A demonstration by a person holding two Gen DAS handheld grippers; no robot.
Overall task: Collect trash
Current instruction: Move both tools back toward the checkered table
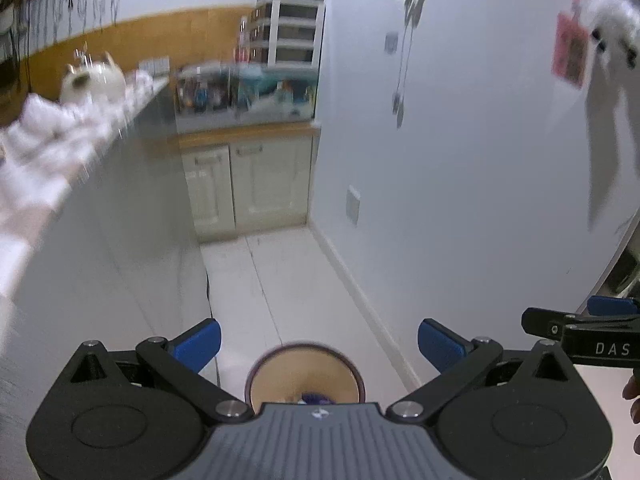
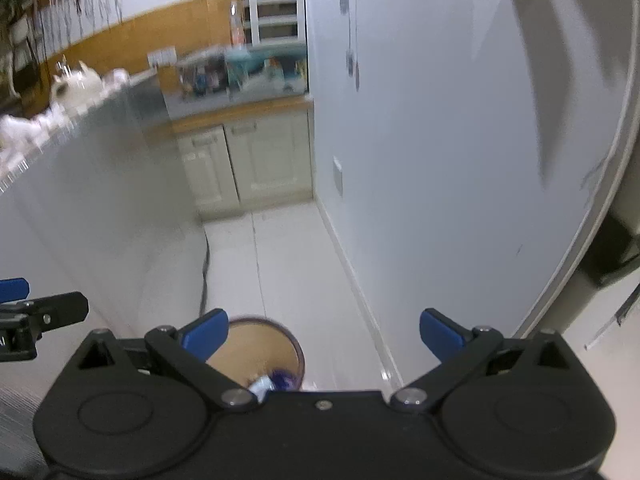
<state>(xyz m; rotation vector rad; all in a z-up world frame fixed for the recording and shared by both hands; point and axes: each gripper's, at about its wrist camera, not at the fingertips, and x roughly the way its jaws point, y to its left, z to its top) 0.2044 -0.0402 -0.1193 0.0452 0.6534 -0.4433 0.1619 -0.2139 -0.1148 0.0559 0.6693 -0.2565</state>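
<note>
Both claws hung with their blue pads spread wide, grasping nothing. Directly below the left claw stood a round waste bin on the pale tiled floor, its tan inside showing a scrap of blue trash. From the right claw, the same bin sat lower left, holding a white and blue wrapper. A grey desk ran along the left.
</note>
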